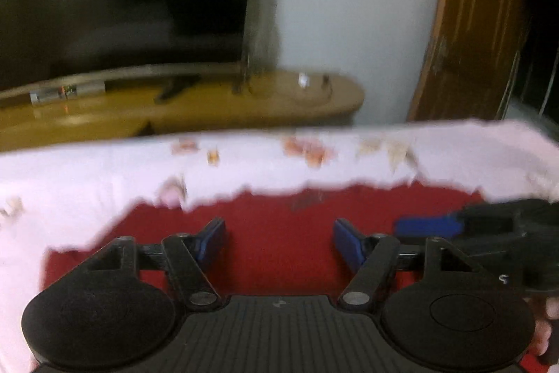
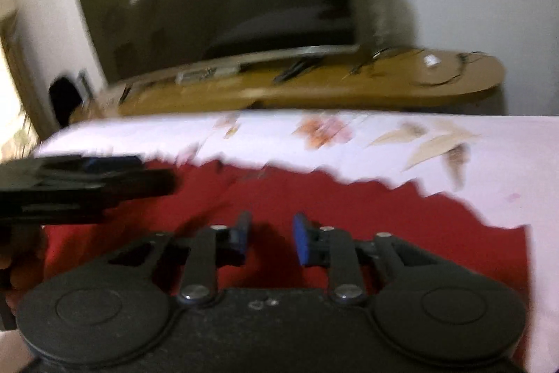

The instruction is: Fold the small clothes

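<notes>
Red garment point(image 1: 279, 233) lies flat on white floral-cloth tabletop point(image 1: 104, 170), right under both grippers. Left gripper point(image 1: 277, 242) spread wide, right gripper point(image 2: 270, 240) spread too, both empty. Looks like between-folds stage; next probably pinch an edge, blur though.

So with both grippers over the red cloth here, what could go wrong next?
1. Both frames are motion-blurred, and the red garment shows no clear edge or corner, so a grab may pinch the wrong spot.
2. The left gripper and right gripper are open and empty, close side by side; they could collide.
3. The garment lies on a white printed sheet; a low pinch might catch the sheet too.
</notes>
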The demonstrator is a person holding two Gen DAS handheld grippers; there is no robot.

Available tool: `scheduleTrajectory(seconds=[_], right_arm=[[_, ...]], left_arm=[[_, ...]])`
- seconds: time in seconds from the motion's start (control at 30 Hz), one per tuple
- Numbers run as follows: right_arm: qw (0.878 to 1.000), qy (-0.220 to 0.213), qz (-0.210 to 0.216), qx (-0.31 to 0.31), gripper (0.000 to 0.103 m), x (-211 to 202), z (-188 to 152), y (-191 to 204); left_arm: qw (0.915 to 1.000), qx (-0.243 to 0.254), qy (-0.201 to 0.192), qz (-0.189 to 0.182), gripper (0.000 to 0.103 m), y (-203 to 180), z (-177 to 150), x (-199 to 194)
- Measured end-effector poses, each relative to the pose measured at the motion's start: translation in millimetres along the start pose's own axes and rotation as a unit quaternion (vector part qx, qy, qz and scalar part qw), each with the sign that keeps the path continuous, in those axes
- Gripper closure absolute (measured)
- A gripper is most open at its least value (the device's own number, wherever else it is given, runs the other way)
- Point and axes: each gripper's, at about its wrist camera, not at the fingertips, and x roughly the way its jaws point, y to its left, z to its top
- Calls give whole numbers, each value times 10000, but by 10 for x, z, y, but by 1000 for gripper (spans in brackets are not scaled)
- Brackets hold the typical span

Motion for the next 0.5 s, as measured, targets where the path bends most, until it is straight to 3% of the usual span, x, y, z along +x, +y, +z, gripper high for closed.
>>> scheduleTrajectory(seconds=[0.03,0.1,0.2,0.27,0.33,0.5], right_arm=[[9998,-4,-119,-185,69,45,-31,42],[9995,42,-169,-278,69,68,-66,24],[9990,11,-358,-258,66,-32,-78,-175],[9968,33,-774,-181,70,-116,-115,-427],[9974,-18,-718,86,73,-247,-151,-662],[9960,25,-881,-115,70,-222,-142,-603]], left_arm=[[9997,62,140,188,34,5,-64,80],[9996,30,101,273,34,124,-122,65],[9972,208,103,706,34,353,-189,-30],[9971,12,93,755,34,599,-253,-119],[9972,-158,93,724,34,753,-281,-160],[9951,160,120,965,34,626,-248,-113]])
